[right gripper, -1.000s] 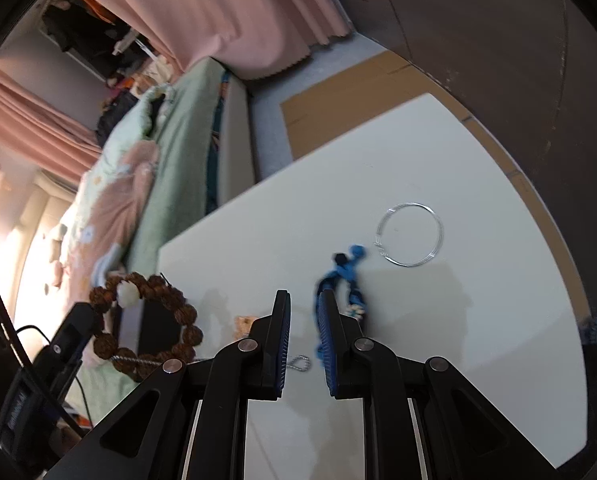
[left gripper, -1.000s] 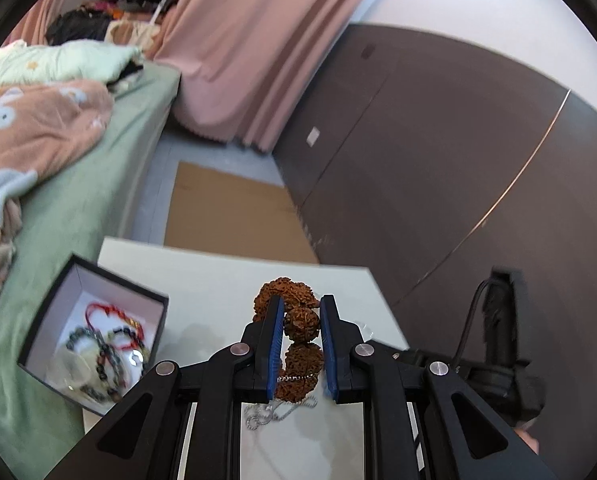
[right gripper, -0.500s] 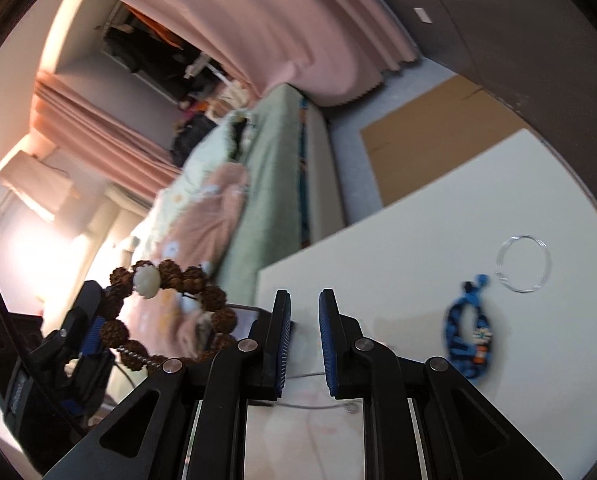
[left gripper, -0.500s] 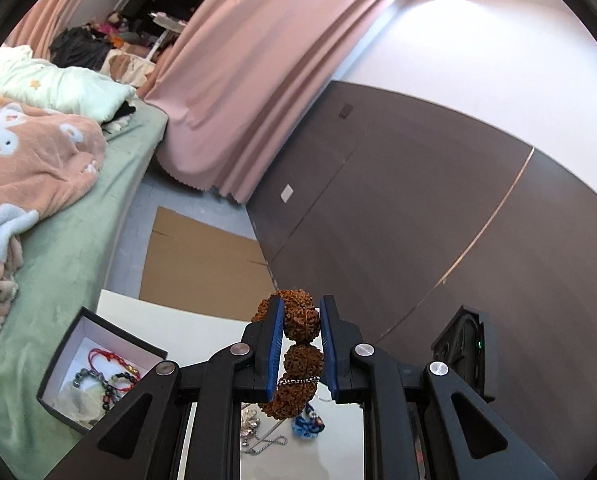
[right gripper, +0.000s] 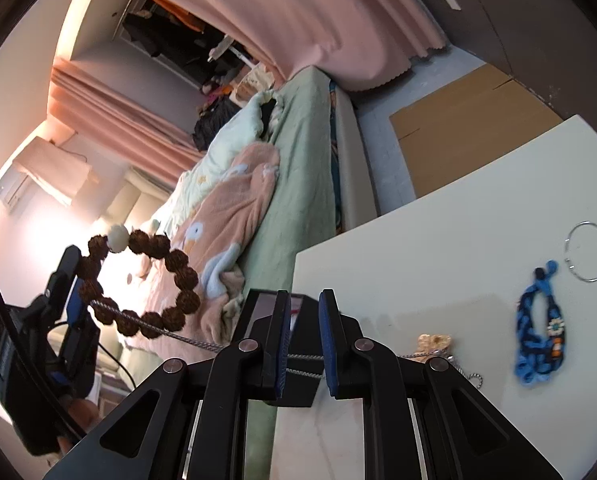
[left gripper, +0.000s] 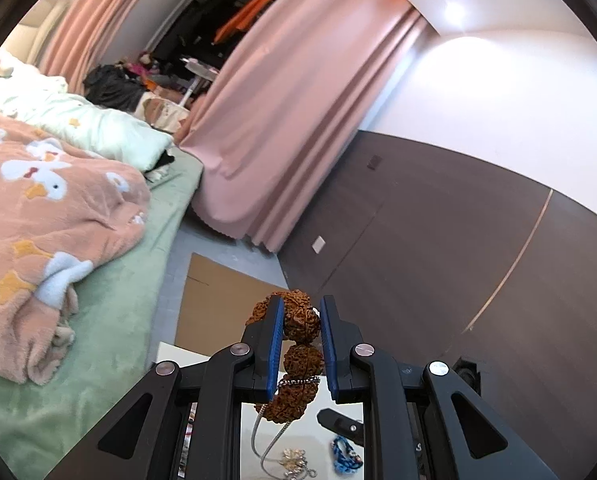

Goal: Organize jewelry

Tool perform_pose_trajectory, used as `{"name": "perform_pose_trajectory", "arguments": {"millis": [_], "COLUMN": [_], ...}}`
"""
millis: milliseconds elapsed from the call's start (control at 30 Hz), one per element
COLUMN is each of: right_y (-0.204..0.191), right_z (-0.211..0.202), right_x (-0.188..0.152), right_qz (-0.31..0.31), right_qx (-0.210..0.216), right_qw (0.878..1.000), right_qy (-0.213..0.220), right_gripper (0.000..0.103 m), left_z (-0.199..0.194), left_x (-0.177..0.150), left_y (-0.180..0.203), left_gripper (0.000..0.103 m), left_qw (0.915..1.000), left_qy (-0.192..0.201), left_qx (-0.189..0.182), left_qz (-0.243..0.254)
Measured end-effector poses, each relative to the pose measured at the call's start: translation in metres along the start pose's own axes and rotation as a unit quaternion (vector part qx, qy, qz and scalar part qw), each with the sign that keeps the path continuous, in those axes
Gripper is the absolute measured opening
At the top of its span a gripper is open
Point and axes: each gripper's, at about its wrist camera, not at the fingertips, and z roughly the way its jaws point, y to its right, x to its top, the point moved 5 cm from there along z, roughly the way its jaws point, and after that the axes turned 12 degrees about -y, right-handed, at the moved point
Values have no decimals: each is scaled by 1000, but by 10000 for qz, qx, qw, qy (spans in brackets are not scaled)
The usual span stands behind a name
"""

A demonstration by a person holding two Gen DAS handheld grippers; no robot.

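Note:
My left gripper point(left gripper: 301, 320) is shut on a brown seed-bead bracelet point(left gripper: 300, 322) and holds it high above the white table point(right gripper: 458, 216). The bracelet point(right gripper: 138, 284) also shows in the right wrist view as a ring with one white bead. A silver chain point(left gripper: 266, 436) is caught on it and trails down to the table. My right gripper point(right gripper: 303, 312) hangs over the black jewelry box point(right gripper: 298, 308), its jaws a little apart with nothing between the pads; the chain point(right gripper: 194, 344) passes behind its fingers. A blue braided bracelet point(right gripper: 538, 320), a thin silver bangle point(right gripper: 588, 251) and a gold flower pendant point(right gripper: 434, 342) lie on the table.
A bed with green sheet point(left gripper: 110, 328) and a peach blanket point(left gripper: 46, 216) is left of the table. Pink curtains point(left gripper: 282, 112), a dark wall panel point(left gripper: 438, 240) and cardboard point(left gripper: 222, 300) on the floor lie beyond.
My left gripper has risen with the seed-bead bracelet, dragging the silver chain up off the table. My right gripper has swung left, from over the blue bracelet toward the box.

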Motion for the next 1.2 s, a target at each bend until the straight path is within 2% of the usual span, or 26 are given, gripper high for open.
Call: {"name": "perform_pose_trajectory", "arguments": {"millis": [133,233,367,467,533,600,700,967,1033,1067,1100,1200], "right_y": [-8,-12,-16,-18,-20,-23,-26,-48,-53,-54,-53,-42], "right_z": [7,11,17,23,26,28,33,55,64,70,75,72], "right_x": [0,1,-2,-4,-5,-7,-9,-16,-18,-19,-20,-17], "right_qz": [-64,-143,-177,-183,-196,-203,-237,-480,-521,-519,-485,-297], "right_qx": [83,111,110,122,129,164,216,521,558,558,511,334], "right_qw": [9999,9998,9997,9996,9995,9994,9991,9965,9955,9949,9948,9967], "right_qy": [-45,-68,-130,-174,-192,-217,-260,-451,-566,-664,-732,-677], "right_gripper": [17,17,16,17,17,17,17,17,34,53,60,60], "left_z": [-7,-11,-2,4,3,-2,-7,-9,-7,-7,-6,-2], "left_x": [4,2,0,-3,-3,0,2,1,1,0,-1,-2], "left_y": [-12,-21,-25,-26,-29,-34,-43,-67,-70,-70,-70,-70], "left_gripper": [19,19,21,41,62,69,73,73,73,73,73,73], "left_qw": [9993,9954,9969,9955,9951,9947,9923,9862,9854,9853,9852,9849], "left_qy": [119,183,-61,-219,-170,-45,61,36,-20,-46,-79,-211], "left_qx": [330,930,755,903,936,952,1106,1261,1296,1306,1321,1353], "left_qz": [-124,-160,-210,-201,-275,-389,-552,-1076,-1102,-1100,-1093,-1061]}}
